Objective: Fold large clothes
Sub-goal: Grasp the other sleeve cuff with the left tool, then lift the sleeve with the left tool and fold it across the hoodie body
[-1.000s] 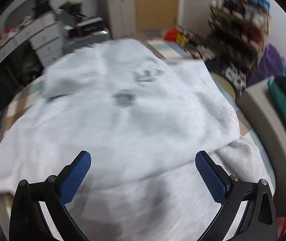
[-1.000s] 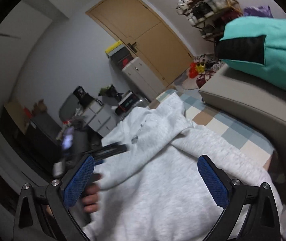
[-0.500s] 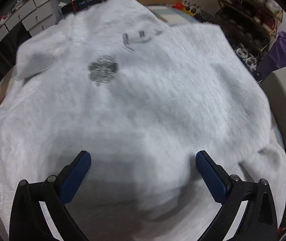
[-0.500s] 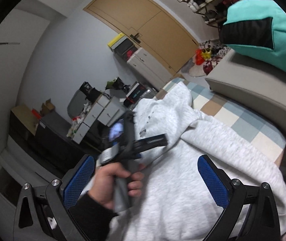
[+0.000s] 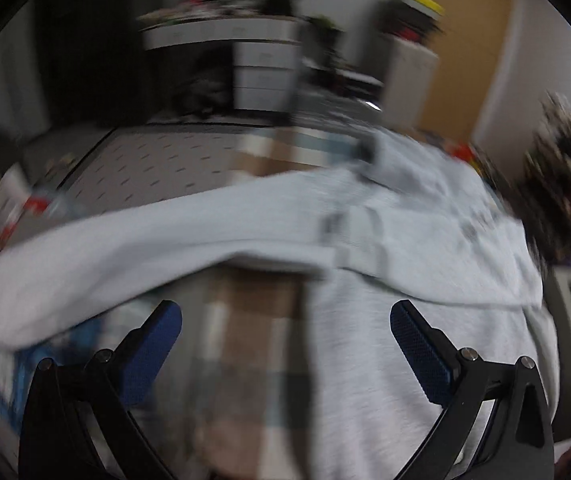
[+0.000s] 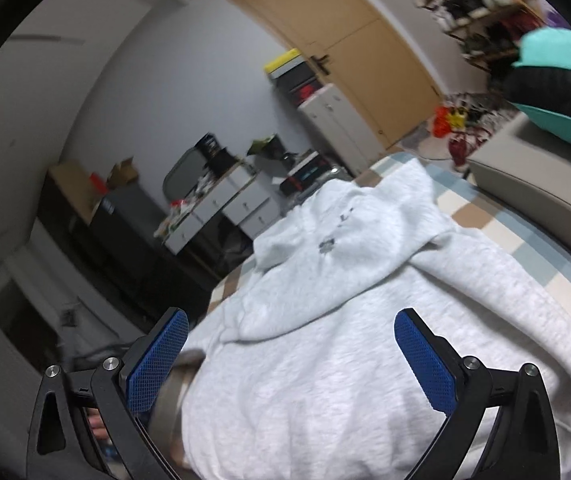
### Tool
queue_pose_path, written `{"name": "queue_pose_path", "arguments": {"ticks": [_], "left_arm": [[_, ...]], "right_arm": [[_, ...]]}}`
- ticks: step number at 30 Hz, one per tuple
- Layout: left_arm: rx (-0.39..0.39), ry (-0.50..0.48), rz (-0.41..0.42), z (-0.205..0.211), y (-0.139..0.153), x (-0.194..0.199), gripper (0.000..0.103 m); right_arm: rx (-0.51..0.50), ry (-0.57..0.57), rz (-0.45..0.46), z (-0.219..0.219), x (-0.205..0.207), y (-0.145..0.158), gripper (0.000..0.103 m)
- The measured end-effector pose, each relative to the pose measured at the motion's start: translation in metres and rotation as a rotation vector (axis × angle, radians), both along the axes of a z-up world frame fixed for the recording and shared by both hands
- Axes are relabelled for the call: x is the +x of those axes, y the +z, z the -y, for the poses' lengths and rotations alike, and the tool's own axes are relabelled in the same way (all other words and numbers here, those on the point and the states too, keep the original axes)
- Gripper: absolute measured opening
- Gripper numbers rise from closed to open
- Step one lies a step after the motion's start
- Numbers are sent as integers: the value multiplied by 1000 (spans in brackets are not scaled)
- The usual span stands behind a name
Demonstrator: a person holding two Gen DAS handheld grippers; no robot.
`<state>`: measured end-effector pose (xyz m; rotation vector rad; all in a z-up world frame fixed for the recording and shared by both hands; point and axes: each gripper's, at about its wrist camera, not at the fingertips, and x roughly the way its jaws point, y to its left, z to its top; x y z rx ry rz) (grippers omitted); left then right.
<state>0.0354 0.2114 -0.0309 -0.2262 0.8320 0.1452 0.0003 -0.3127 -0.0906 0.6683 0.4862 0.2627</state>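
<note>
A large light-grey hoodie [image 6: 365,320] lies spread over a checked cloth surface [image 6: 497,232], its folded upper part with a small dark print [image 6: 325,244] on top. In the blurred left wrist view the hoodie [image 5: 405,360] fills the right side and one sleeve [image 5: 125,240] stretches to the left. My left gripper [image 5: 285,344] is open and empty above the checked surface beside the hoodie's body. My right gripper [image 6: 291,354] is open and empty just above the hoodie's near part.
A grey sofa arm [image 6: 533,184] with a teal and black garment [image 6: 553,76] stands at the right. White drawers [image 6: 221,208], a cabinet [image 6: 333,124], a wooden door [image 6: 357,52] and a shoe rack [image 6: 481,4] line the far side. A patterned floor mat [image 5: 157,164] lies to the left.
My left gripper has swung left and back from over the hoodie's body, now facing the sleeve and the checked surface. The left hand has left the right wrist view.
</note>
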Motion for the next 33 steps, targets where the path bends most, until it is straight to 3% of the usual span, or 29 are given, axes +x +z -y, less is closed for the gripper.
{"name": "queue_pose_path", "arguments": {"ticks": [3,9,12,15,19,23,25,26,27,28,29,30,33], "left_arm": [[-112,144,20,-60,0,-31,102],[-229,353,108,-133,-6,-78,102],[-288,383,147,-148,-15,-83,102],[-269,405,114,-150,-32,-71,102],[-354,429,115,-165,-45,-58,102],[-392,458,188,-177,-45,-56,101],[-390,486,179,-181,-49,-51,87],[-415,484,176,-184,-53,-50,64],[-446,470,165,-186,-57,-46,53],[-453,471,159,-189,-58,-46,48],[-438,485,157,-190,-58,-45,31],[-433,499,170,-194,-55,-47,22],[-440,536,222,-205,-46,-60,15]], "right_arm": [[13,34,5,-7,2,1,103],[-19,43,-1,-18,2,1,103],[-30,38,-17,-18,3,0,103],[-27,23,-32,-17,4,-2,103],[-27,18,-47,-16,6,-4,103],[-46,12,-41,-17,4,-4,103],[-50,9,-39,-17,4,-3,103],[-45,10,-41,-17,4,-3,103],[-35,16,-43,-17,5,-4,103],[-30,21,-44,-18,6,-4,103],[-32,25,-47,-19,6,-4,103],[-40,27,-49,-20,6,-4,103],[-54,28,-39,-21,5,-3,103]]}}
